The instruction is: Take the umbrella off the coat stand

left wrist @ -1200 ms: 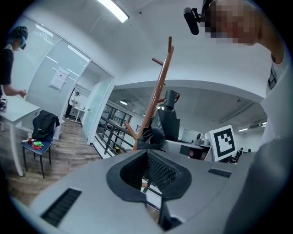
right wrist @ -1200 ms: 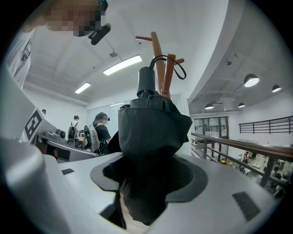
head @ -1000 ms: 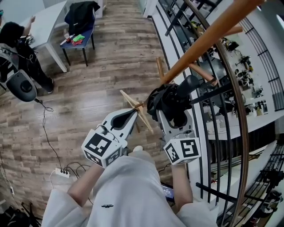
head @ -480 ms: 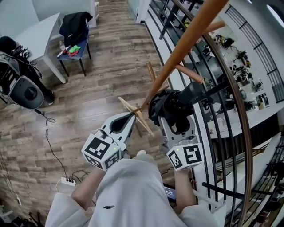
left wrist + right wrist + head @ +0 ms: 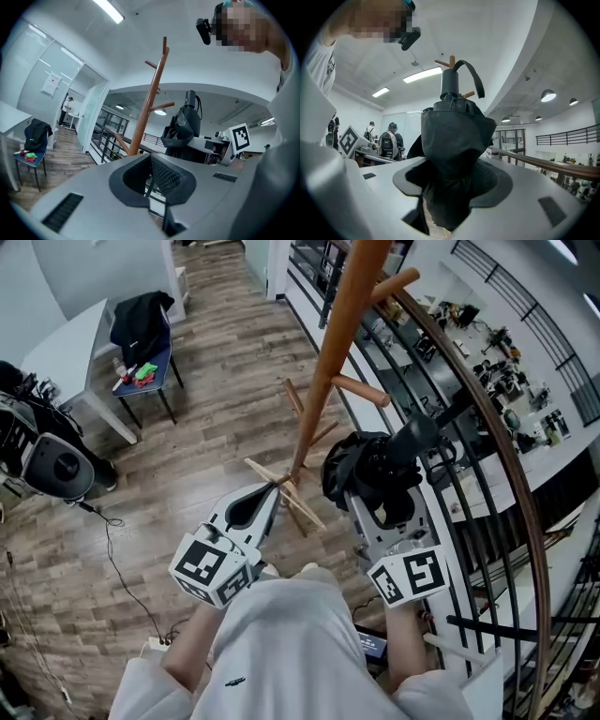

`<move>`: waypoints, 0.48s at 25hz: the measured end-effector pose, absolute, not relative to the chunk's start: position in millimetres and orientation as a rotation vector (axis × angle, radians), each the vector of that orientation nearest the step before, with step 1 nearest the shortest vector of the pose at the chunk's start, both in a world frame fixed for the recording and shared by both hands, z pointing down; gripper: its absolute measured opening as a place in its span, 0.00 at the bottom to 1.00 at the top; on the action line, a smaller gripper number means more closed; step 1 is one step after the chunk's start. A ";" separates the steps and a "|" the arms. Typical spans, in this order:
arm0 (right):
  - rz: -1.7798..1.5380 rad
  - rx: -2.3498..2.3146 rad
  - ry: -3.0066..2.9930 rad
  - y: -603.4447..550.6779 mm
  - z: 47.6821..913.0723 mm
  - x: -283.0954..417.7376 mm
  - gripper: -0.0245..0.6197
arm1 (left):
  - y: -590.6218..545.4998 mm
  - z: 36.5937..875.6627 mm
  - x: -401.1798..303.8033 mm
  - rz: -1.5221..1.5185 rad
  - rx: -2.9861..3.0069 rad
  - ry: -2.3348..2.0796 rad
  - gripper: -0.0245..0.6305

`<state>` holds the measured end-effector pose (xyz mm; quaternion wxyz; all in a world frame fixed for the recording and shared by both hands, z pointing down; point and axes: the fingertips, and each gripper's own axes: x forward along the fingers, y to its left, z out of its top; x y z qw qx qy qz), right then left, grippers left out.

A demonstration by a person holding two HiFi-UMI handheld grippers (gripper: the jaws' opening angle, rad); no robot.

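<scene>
Note the right gripper (image 5: 380,486) closed wide around the bunched canopy of the folded black umbrella (image 5: 361,460), pads pressing the fabric from both sides, handle pointing away. Note the left gripper (image 5: 278,487) with jaws drawn together on nothing, near the right one.

Locate the umbrella close beside the wooden coat stand (image 5: 326,362), near a lower peg (image 5: 361,390). Take the wrist strap (image 5: 474,77) as apparently free of the pegs, though unconfirmed. Judge the lift-off nearly done, with clearance from the stand outstanding.

Guard against:
- strap snagging a peg during withdrawal and tipping the stand;
- slippage through soft fabric, given a grip on cloth rather than shaft;
- handle striking the railing (image 5: 487,418) just beyond;
- canopy loosening, with no closure band in sight.

Read nothing on umbrella or stand: no brand, no label. Disregard the square markers on the gripper cubes (image 5: 410,576) as code patterns only. Treat the notice (image 5: 50,84) on the far glass wall as too small to read.
</scene>
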<state>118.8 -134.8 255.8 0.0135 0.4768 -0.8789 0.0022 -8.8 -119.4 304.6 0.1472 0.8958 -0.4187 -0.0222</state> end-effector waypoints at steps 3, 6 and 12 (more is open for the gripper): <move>-0.003 1.505 -2.726 -131.7 253.2 131.0 0.47 | -118.9 306.3 -6.0 -0.051 2.582 -1.196 0.07; -0.019 1.515 -2.709 -124.7 253.7 139.8 0.47 | -113.5 307.3 -4.8 -0.063 2.582 -1.177 0.07; -0.030 1.546 -2.692 -100.7 252.7 156.2 0.47 | -99.2 299.5 5.3 -0.064 2.624 -1.104 0.07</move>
